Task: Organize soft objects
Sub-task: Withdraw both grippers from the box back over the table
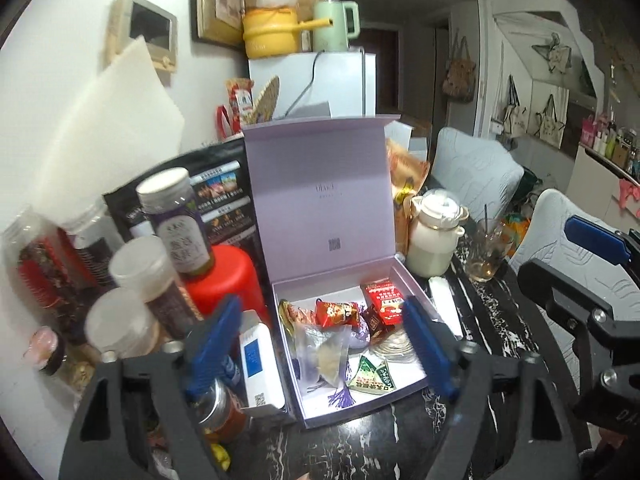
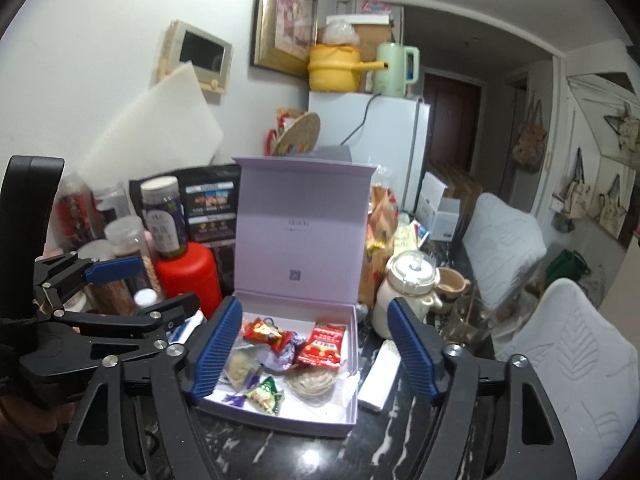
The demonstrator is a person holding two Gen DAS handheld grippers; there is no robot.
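Grippers first: your left gripper (image 1: 324, 344) stands wide open with nothing between its blue pads, and your right gripper (image 2: 316, 354) is equally spread and empty. Both hover above the dark marbled table (image 2: 304, 452), just in front of the lilac box (image 2: 360, 360). Inside it lie the soft things: a red snack packet (image 2: 322, 345), a green packet (image 2: 264, 394), a clear sachet (image 1: 324, 354) and a coiled mat (image 2: 310, 384). The box lid (image 2: 300, 232) stands upright behind. A white strip (image 2: 380, 376) lies just right of the box; a cream pot (image 2: 404, 296) sits beyond, and jars (image 1: 176, 220) crowd the left.
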